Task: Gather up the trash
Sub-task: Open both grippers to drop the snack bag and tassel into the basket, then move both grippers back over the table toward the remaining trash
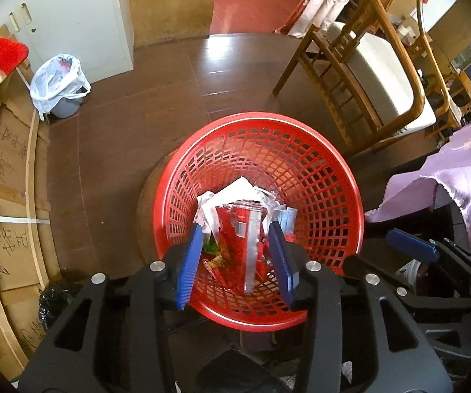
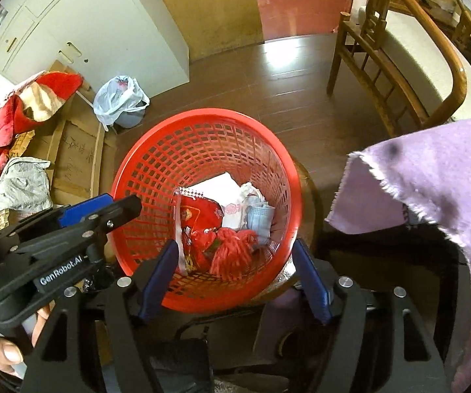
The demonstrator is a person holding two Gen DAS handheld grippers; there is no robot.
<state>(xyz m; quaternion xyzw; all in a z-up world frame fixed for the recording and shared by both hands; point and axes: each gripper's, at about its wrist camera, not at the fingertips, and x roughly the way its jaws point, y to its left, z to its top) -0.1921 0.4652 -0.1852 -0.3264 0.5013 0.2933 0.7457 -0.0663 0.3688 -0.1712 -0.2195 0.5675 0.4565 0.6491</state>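
A red mesh basket (image 1: 317,177) (image 2: 169,150) stands on a low round wooden stool and holds trash: a red and silver snack wrapper (image 1: 245,229) (image 2: 199,216), white paper (image 2: 217,185), a blue face mask (image 2: 261,217) and a red net bag (image 2: 232,252). My left gripper (image 1: 237,239) is open above the basket's near side, with the wrapper between its blue fingers; I cannot tell if it touches them. It also shows in the right wrist view (image 2: 81,211). My right gripper (image 2: 235,255) is open and empty over the basket's near rim.
A lilac cloth (image 2: 432,177) hangs at the right. A wooden chair (image 1: 376,72) stands behind it. A grey bin with a white plastic bag (image 1: 60,82) stands by a white cabinet (image 2: 81,29). Cardboard and a red blanket (image 2: 35,98) lie at the left.
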